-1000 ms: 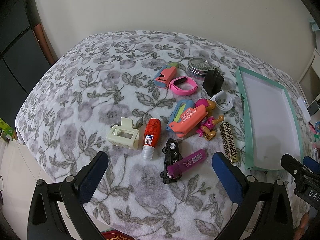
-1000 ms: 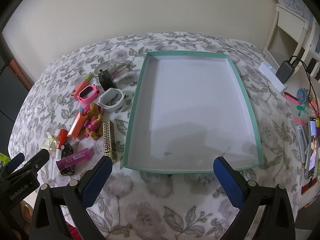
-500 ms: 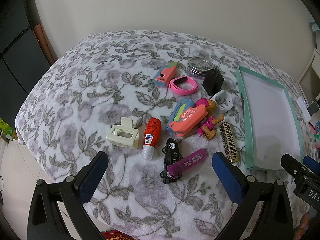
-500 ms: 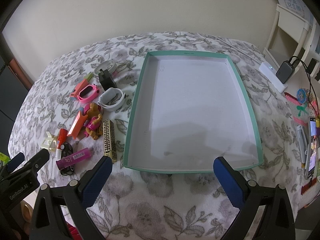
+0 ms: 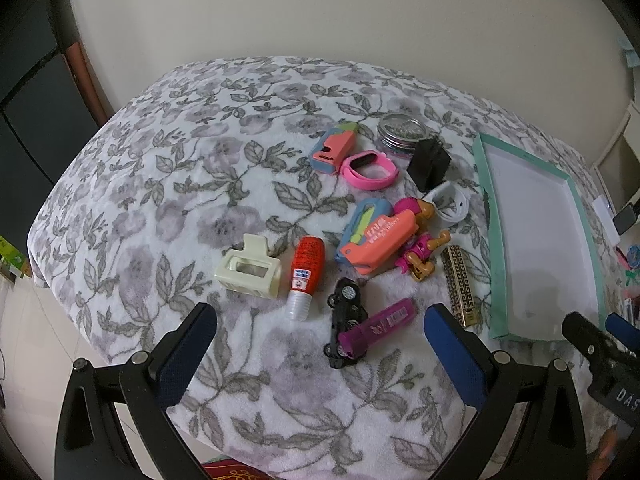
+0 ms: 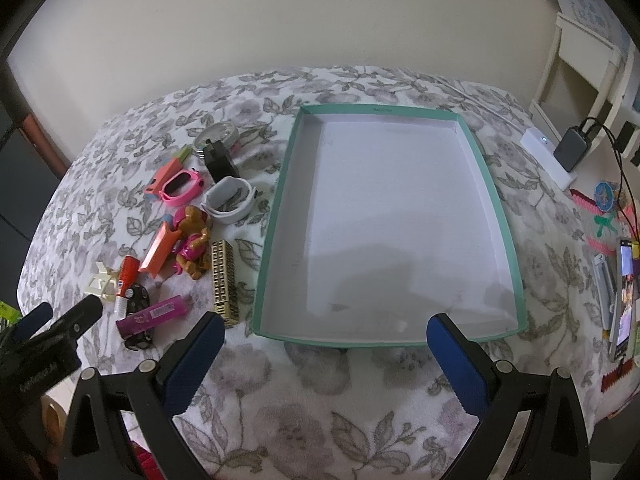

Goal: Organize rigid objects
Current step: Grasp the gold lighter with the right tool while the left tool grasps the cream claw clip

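Note:
Small rigid items lie clustered on a floral blanket: a cream hair claw, a red glue bottle, a black toy car under a purple lighter, a gold patterned case, an orange toy gun and a pink watch band. A teal-rimmed tray with a bare white floor sits to their right. My left gripper hovers open just short of the car. Near the tray's front edge my right gripper hangs open, holding nothing.
A round tin, a black charger plug, a white band and a pink doll figure lie in the cluster. A power bank, cables and a phone sit at the right edge. The blanket drops off at the left and front.

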{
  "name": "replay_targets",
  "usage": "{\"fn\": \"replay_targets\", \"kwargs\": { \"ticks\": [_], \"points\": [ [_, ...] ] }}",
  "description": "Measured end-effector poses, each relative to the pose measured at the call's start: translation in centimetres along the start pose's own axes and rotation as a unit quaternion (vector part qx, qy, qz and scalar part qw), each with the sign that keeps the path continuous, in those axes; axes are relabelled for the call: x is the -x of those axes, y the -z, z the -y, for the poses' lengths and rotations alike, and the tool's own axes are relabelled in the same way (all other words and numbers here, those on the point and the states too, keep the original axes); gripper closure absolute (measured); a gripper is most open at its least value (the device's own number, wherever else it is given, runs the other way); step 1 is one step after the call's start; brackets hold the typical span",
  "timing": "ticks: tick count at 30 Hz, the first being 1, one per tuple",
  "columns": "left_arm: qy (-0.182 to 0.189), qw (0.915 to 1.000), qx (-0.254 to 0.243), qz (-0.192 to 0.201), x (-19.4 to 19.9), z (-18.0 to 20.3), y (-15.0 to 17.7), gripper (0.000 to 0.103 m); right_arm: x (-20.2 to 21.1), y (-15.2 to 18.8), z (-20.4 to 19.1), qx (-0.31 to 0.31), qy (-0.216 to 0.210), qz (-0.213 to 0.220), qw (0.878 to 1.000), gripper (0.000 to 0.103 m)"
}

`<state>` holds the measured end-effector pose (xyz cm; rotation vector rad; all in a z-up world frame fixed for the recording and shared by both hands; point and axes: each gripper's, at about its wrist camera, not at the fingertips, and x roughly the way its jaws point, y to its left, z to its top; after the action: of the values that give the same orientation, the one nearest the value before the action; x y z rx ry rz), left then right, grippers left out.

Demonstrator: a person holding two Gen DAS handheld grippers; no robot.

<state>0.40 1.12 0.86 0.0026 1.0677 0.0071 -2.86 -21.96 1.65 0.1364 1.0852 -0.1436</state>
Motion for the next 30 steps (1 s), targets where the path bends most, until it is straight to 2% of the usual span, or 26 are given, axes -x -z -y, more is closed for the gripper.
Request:
{"fn": "replay_targets", "kwargs": {
  "ticks": [9, 13, 17, 21, 24, 30],
  "points": [
    [-0.022, 0.9995, 0.012, 0.019, 1.1, -4.0, -3.8, 0.000, 1.7, -3.4, -4.3, 0.051, -0.021, 0.013, 0.998, 0.002],
    [-0.027, 0.9991, 0.029, 0.015, 0.6, -6.0, -4.7, 0.000, 0.7, -4.5, -6.9, 0.060, -0.046, -0.005, 0.997, 0.007],
    [-0.031, 0.9988, 0.037, 0.004, -0.7, -7.2, -4.6, 0.000, -1.6, -4.9, -9.1, 0.074, -0.042, -0.036, 0.996, 0.018],
    [-0.020, 0.9983, 0.052, -0.016, -2.4, -8.1, -4.2, 0.000, -3.8, -5.1, -10.2, 0.075, -0.042, -0.063, 0.994, 0.025],
    [-0.026, 0.9980, 0.052, -0.027, -3.9, -8.2, -4.3, 0.000, -5.0, -5.4, -11.0, 0.077, -0.043, -0.076, 0.993, 0.030],
    [-0.021, 0.9976, 0.049, -0.045, -6.5, -8.1, -4.1, 0.000, -7.3, -5.0, -11.7, 0.082, -0.050, -0.096, 0.991, 0.048]
  ]
}}
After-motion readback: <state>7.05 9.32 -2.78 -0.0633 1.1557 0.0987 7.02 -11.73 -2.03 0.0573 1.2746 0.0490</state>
